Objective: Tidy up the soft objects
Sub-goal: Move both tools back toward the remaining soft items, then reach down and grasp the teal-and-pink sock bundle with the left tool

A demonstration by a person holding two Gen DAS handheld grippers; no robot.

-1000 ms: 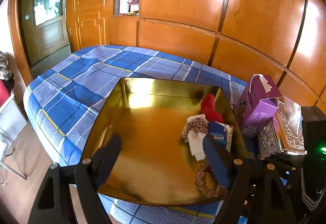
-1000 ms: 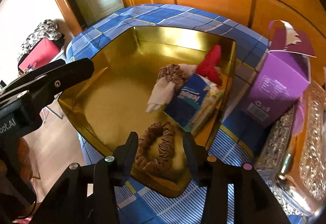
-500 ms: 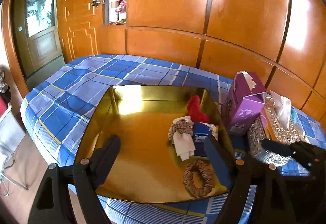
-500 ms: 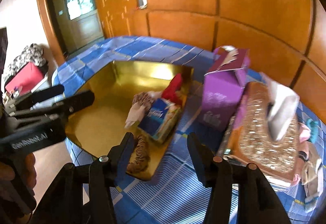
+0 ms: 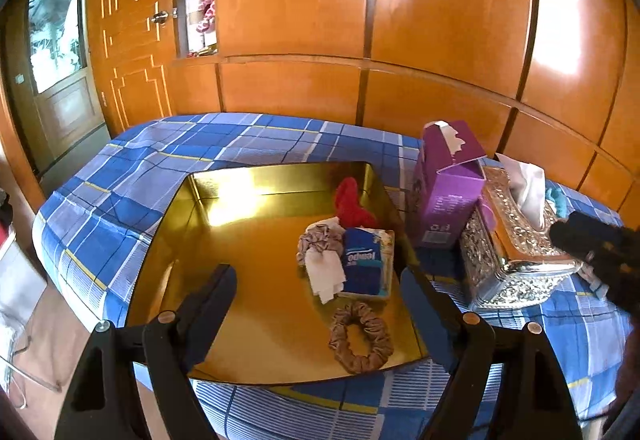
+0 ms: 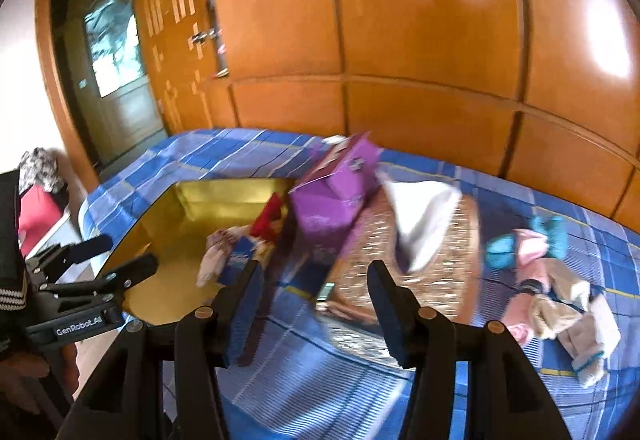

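we hold the left tongs [image 5: 316,288] spread wide and empty above the near part of the gold tray [image 5: 224,240], which lies on a bed [image 5: 132,175] with a blue plaid cover. inside the tray, along its right side, lie five soft things: a red cloth item [image 5: 352,203] at the far right corner, a pale scrunchie [image 5: 318,242] touching a white folded cloth [image 5: 328,274], a blue tissue pack [image 5: 366,262] just beside them, and a brown scrunchie [image 5: 360,338] at the near right corner, apart from the pack. to the right of the tray a purple carton [image 5: 448,183] stands upright, touching an ornate silver tissue box [image 5: 516,248] with a white tissue rising from its top.

we hold the right tongs [image 6: 314,292] parted with nothing between them, over the bed cover in front of the silver box; their jaws have just been opening. this view is blurred. further right on the bed lies a loose heap of small garments [image 6: 548,280] in teal, pink and beige, well apart from the tray. the left tongs also show at the left edge of the right wrist view, held by a hand [image 6: 24,380].
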